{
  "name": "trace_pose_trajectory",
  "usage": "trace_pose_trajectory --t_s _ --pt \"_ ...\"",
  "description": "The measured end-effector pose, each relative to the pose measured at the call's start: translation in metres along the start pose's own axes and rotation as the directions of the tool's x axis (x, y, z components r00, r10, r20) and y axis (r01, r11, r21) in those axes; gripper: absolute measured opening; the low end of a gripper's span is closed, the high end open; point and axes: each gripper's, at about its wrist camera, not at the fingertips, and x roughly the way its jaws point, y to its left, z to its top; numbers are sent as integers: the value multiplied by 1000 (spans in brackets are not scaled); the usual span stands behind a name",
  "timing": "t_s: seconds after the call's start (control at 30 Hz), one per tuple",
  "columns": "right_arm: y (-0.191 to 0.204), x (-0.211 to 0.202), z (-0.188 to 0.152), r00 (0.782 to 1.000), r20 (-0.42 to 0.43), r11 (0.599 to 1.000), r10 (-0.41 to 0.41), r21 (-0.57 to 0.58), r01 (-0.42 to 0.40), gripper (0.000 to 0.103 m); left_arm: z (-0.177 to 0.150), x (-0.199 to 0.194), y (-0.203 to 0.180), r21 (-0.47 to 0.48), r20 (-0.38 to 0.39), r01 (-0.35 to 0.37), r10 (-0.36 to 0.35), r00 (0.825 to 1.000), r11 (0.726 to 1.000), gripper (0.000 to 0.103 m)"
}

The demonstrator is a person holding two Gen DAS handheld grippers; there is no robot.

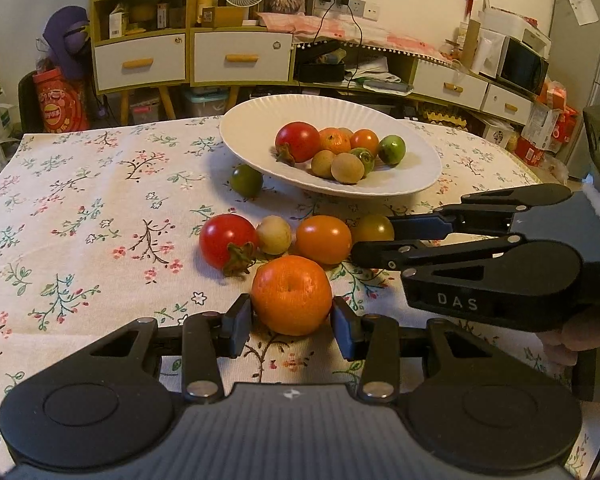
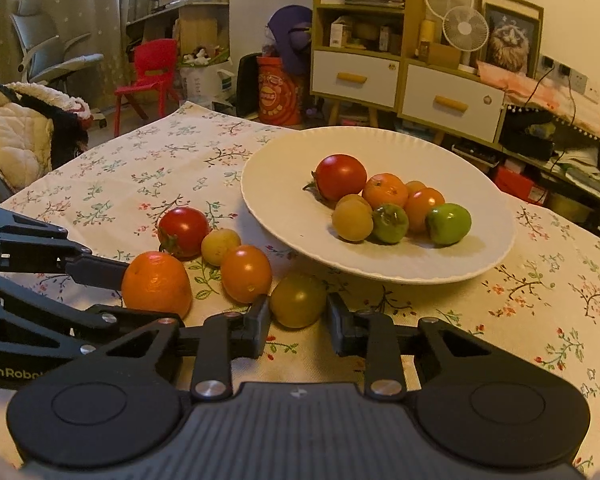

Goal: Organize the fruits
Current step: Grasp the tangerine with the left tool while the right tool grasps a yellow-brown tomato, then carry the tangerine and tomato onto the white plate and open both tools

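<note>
Your white plate (image 1: 260, 120) sat on the floral cloth (image 1: 80, 200) with several fruits in it, and five more lay loose just before its near rim. Your left gripper (image 1: 291, 322) was clamped on the mandarin (image 1: 291, 294); your right gripper (image 2: 298, 322) was closed on the olive-yellow tomato (image 2: 298, 300)

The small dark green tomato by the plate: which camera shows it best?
The left wrist view: the green tomato sits in plain sight on the cloth beside the plate. In the right wrist view it does not show.
</note>
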Motion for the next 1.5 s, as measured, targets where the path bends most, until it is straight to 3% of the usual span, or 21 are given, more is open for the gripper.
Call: trace_pose_trajectory --t_s 0.7,1.17,1.5 --pt "-2 -32 1 999 20 1000 29 9 -29 27 3 -18 6 -44 12 30 -30 999 999 37" --pt "-33 -33 19 996 81 996 -35 86 28 27 26 -17 -8 -84 42 82 -79 996 993 37" --pt "-51 -17 26 997 65 990 -47 138 37 27 57 2 -13 -15 61 75 -74 995 997 37"
